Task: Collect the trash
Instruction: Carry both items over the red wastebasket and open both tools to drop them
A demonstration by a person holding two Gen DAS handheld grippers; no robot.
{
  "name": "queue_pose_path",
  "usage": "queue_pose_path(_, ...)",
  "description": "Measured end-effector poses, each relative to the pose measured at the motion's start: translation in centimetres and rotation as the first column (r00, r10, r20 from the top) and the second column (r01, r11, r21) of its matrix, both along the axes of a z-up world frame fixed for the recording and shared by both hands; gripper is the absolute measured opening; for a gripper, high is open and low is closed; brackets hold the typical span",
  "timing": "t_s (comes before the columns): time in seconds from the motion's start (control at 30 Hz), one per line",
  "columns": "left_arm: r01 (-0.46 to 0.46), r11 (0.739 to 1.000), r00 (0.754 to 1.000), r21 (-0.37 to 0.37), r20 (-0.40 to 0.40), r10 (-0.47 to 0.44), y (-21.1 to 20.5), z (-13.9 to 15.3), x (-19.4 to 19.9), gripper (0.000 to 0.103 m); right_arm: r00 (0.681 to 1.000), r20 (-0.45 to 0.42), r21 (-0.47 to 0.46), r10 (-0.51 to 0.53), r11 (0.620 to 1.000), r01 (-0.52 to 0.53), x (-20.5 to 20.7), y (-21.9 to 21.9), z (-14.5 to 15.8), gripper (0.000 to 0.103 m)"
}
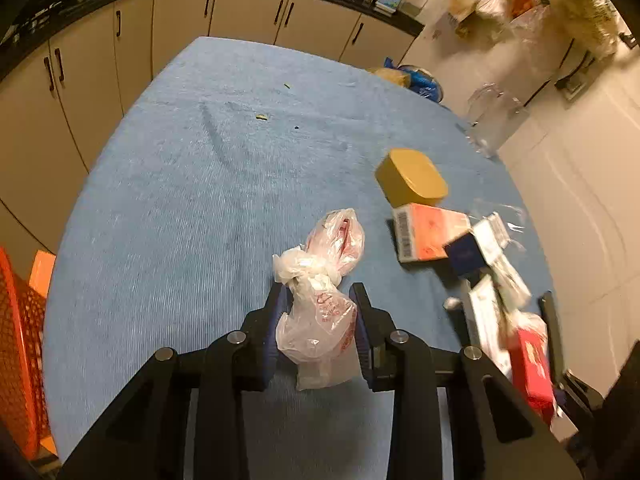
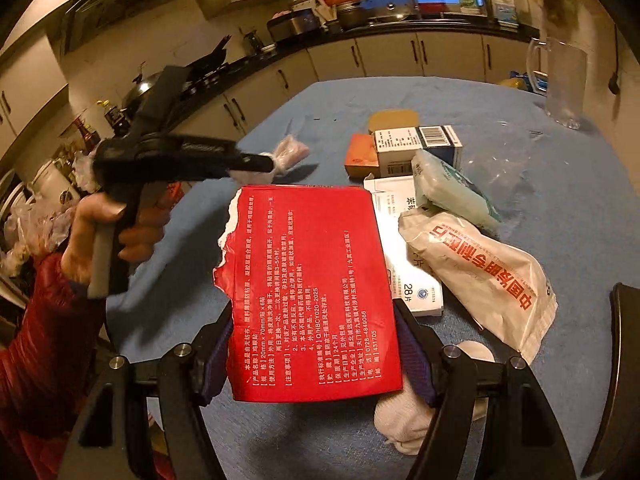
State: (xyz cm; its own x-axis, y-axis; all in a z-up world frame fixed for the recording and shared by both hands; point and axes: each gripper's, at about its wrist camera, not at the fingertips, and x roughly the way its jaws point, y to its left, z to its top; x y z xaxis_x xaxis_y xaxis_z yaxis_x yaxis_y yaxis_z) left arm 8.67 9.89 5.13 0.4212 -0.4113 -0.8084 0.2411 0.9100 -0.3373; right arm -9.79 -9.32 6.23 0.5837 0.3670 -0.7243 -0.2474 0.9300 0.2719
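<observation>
My left hand-held gripper (image 1: 318, 300) is clamped on a crumpled clear plastic bag with red print (image 1: 320, 320); its blue-padded jaws press the bag from both sides, and the knotted upper part of the bag bulges past the fingertips over the blue cloth-covered bench (image 1: 180, 184).

My right hand-held gripper (image 2: 312, 320) holds a flat red cardboard box with white printed text and a torn left edge (image 2: 308, 284). The jaws stand fairly wide, their pads against the box's two long edges, and the box tilts up off the bench.

Under that gripper, on the right, lies a crumpled white tissue (image 2: 404, 420). Just beside the red box sit a white plastic pouch with red lettering (image 2: 476, 276), a pale green soft packet (image 2: 452, 188) and a white carton (image 2: 416, 296) partly underneath them. Farther out are a white and dark blue box with a barcode (image 2: 420, 144), an orange box (image 2: 362, 156) and a yellow-tan rounded container (image 2: 394, 120).

A clear glass jug (image 2: 560, 84) stands near the far right edge. In the right wrist view, a person's hand (image 2: 104, 232), in a red sleeve (image 2: 44, 320), grips the left tool's handle.
</observation>
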Motion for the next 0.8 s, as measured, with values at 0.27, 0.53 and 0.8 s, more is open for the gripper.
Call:
queue_pose_path(0.27, -0.030, 0.999, 0.995, -0.038, 0.096, 0.033, 4.0, 3.1, -5.3, 0.031, 1.000, -0.006, -0.002, 0.007, 1.000, -0.007, -0.5, 1.2, 0.5, 0.077)
queue_pose_path(0.53, -0.140, 0.989, 0.972, -0.050, 0.184, 0.147, 12.2, 7.0, -9.5, 0.031, 0.996, -0.026, 0.018, 0.081, 0.997, -0.081, 1.2, 5.6, 0.9, 0.077)
queue_pose_path(0.8, -0.292, 0.956, 0.935, -0.022, 0.201, 0.291, 20.7, 7.2, -11.3, 0.031, 0.979, -0.043, 0.052, 0.199, 0.979, -0.197, 3.9, 12.0, 2.1, 0.077)
